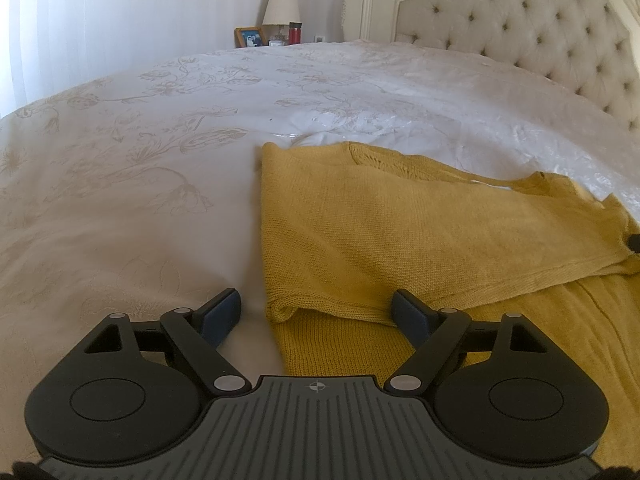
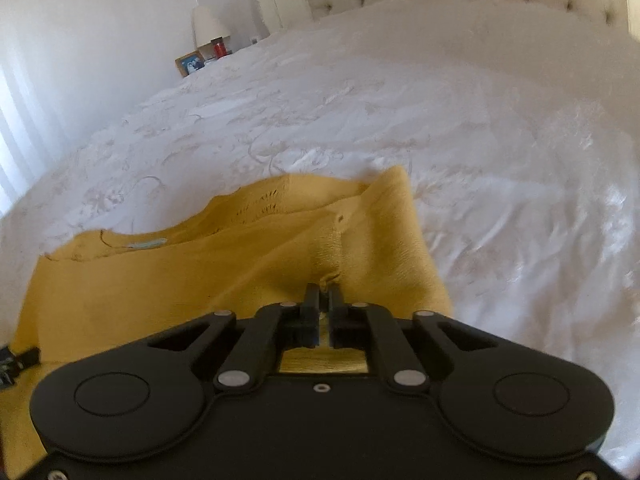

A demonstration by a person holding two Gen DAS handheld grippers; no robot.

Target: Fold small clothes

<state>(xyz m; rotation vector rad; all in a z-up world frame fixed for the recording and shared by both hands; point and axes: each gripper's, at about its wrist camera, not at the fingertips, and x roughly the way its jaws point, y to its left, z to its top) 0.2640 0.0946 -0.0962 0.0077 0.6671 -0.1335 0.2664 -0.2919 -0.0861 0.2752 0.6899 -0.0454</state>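
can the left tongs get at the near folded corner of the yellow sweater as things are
Probably yes: the left tongs stand open around the yellow sweater's near corner, with nothing between.

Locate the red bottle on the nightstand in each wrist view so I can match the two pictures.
Left wrist view: red bottle top centre, just right of the lamp, beyond the bed's far edge.
Right wrist view: red bottle upper left, below and right of the lamp.
Shared landmark: the picture frame left of the bottle.
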